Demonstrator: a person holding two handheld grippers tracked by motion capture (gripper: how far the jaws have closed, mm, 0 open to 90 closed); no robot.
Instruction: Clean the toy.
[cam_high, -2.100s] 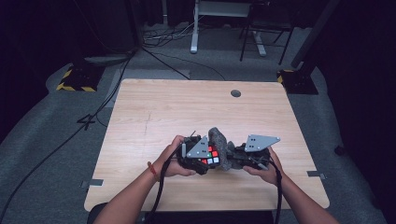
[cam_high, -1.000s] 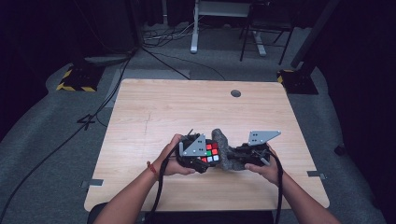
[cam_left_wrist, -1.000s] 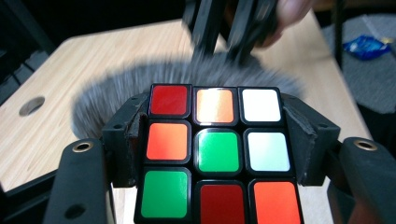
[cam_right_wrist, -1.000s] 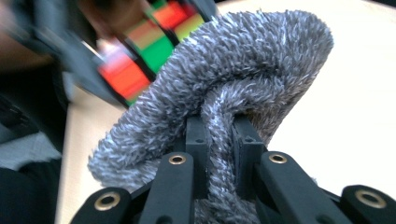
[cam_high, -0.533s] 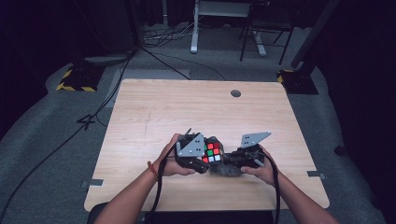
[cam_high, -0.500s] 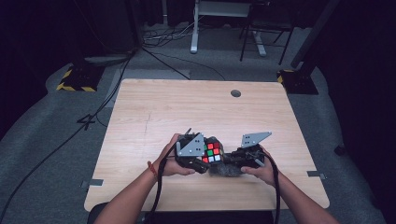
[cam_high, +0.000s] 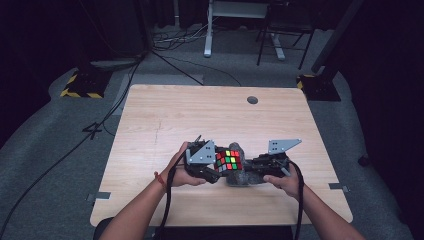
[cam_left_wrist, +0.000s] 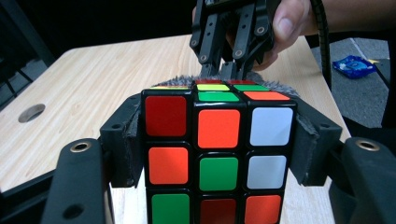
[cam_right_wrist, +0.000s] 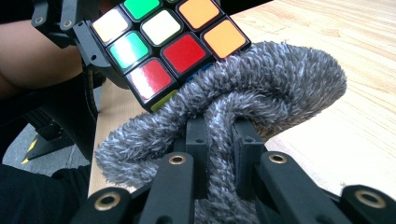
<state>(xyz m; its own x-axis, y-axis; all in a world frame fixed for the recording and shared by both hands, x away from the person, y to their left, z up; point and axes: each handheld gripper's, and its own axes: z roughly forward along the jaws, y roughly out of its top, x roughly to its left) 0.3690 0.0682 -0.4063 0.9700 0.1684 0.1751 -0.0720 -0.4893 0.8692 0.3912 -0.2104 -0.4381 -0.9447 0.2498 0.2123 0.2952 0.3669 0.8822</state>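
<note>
A scrambled Rubik's cube (cam_high: 228, 161) is held over the near part of the wooden table (cam_high: 200, 115). My left gripper (cam_high: 224, 166) is shut on it, its pads (cam_left_wrist: 128, 140) pressing the cube's (cam_left_wrist: 218, 158) two sides. My right gripper (cam_high: 250, 172) is shut on a grey fuzzy cloth (cam_right_wrist: 280, 79), which bunches up between its jaws (cam_right_wrist: 219, 140). The cloth touches the cube's (cam_right_wrist: 173, 37) lower far side. From the left gripper view, the right gripper (cam_left_wrist: 224, 65) points down behind the cube, with a rim of cloth (cam_left_wrist: 275, 85) showing.
A round cable hole (cam_high: 252, 100) lies at the table's far side. A blue packet (cam_left_wrist: 353, 66) lies on the floor beyond the table edge. Desk legs, a chair base and cables stand on the grey floor behind.
The right gripper with the cloth slid a little toward the cube and back out to the right. The left gripper and the cube stayed in place.
</note>
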